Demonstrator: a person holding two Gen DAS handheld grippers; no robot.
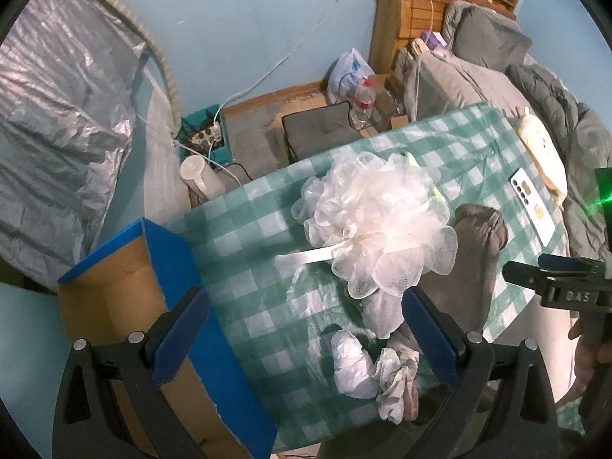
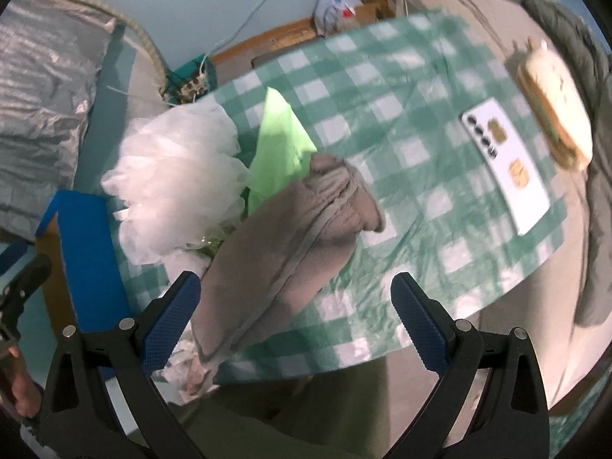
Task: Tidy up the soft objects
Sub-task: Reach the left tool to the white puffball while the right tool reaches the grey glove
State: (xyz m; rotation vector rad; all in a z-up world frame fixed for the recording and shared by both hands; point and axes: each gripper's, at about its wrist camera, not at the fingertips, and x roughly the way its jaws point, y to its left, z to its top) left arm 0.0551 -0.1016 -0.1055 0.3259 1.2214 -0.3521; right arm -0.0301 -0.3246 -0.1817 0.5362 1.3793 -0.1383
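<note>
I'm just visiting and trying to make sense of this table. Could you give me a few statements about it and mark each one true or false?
1. The white mesh bath pouf lies on the green checked tablecloth. True.
2. The left gripper is clamped on the pouf. False: its jaws stand wide open and hold nothing.
3. A blue-edged cardboard box sits at the table's left end. True.
4. The white phone lies inside that box. False: it lies on the tablecloth, near the plush toy.
5. The right gripper grips the grey cloth. False: it is open, and the cloth lies loose on the table.
</note>
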